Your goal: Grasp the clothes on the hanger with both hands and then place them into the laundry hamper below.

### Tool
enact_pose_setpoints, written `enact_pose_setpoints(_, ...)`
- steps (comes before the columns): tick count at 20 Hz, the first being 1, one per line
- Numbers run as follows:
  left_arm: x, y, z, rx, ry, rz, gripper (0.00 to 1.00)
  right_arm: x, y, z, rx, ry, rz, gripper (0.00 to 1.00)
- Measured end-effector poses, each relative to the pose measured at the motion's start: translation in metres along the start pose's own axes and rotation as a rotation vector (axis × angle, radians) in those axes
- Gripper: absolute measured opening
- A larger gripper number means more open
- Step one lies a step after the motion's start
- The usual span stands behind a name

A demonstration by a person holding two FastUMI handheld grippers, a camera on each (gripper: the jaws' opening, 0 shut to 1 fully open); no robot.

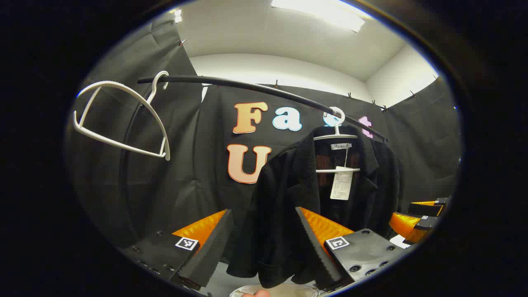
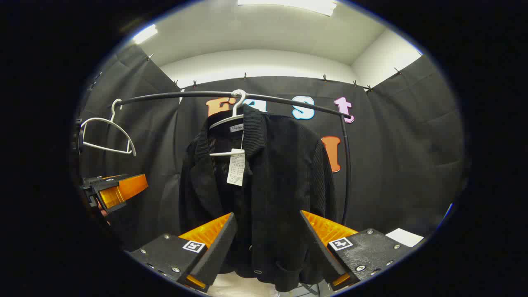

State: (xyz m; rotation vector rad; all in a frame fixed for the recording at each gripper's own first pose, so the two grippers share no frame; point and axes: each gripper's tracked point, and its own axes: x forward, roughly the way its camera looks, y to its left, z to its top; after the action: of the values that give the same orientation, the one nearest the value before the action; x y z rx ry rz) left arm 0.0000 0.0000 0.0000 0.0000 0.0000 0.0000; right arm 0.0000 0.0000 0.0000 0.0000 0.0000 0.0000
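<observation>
Facing the black jacket (image 2: 264, 185) on its white hanger (image 2: 231, 119), we hold both claws wide open and empty.
It hangs lengthwise just beyond the right gripper (image 2: 268, 243), framed between its fingers; the left gripper (image 1: 264, 243) sits left of it.

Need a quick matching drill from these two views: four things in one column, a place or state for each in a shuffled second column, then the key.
Things:
1. black jacket
2. empty white hanger
3. paper tag
4. left gripper

Places or states:
A. hangs bare on the rail, off to the left
B. open, fingers apart before the garment
C. dangles inside the open collar
D. hangs on a white hanger from the black rail

Pairs: 1-D, 2-A, 3-C, 4-B
</observation>
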Motion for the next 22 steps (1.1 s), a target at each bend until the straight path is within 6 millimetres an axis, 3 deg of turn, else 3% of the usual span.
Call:
enact_pose_setpoints(2, 0.001, 0.001, 0.000, 0.004, -0.002, 0.001, 0.97, 0.002, 0.000, -0.002, -0.001, 0.005, -0.002, 0.97)
enact_pose_setpoints(5, 0.000, 0.002, -0.001, 0.001, 0.003, 0.001, 0.93, 0.001, 0.002, -0.003, 0.000, 0.011, 0.000, 0.93)
enact_pose_setpoints(7, -0.002, 0.004, -0.001, -0.004, 0.004, 0.005, 0.96, 0.000, 0.002, -0.004, -0.003, 0.014, 0.002, 0.93)
enact_pose_setpoints(8, -0.003, 0.005, -0.001, -0.006, 0.005, 0.007, 0.97, 0.000, 0.002, -0.005, -0.004, 0.016, 0.004, 0.99)
enact_pose_setpoints(9, -0.004, 0.006, -0.002, -0.008, 0.006, 0.010, 0.93, 0.000, 0.004, -0.006, -0.007, 0.021, 0.009, 0.93)
enact_pose_setpoints(10, -0.004, 0.006, -0.003, -0.010, 0.008, 0.011, 0.97, -0.001, 0.005, -0.007, -0.010, 0.025, 0.011, 0.93)
enact_pose_setpoints(11, -0.004, 0.007, -0.002, -0.009, 0.010, 0.012, 0.93, -0.003, 0.004, -0.008, -0.014, 0.025, 0.010, 0.93)
enact_pose_setpoints(13, -0.005, 0.008, -0.003, -0.009, 0.010, 0.016, 1.00, -0.004, 0.006, -0.007, -0.014, 0.025, 0.013, 0.99)
enact_pose_setpoints(14, -0.005, 0.009, -0.003, -0.008, 0.008, 0.018, 0.98, -0.003, 0.006, -0.007, -0.011, 0.025, 0.015, 0.93)
enact_pose_setpoints(16, -0.007, 0.010, -0.002, -0.008, 0.009, 0.022, 0.93, -0.006, 0.007, -0.006, -0.008, 0.021, 0.015, 0.93)
enact_pose_setpoints(22, -0.014, 0.011, -0.001, -0.008, 0.008, 0.024, 0.93, -0.009, 0.006, -0.005, -0.006, 0.023, 0.015, 0.93)
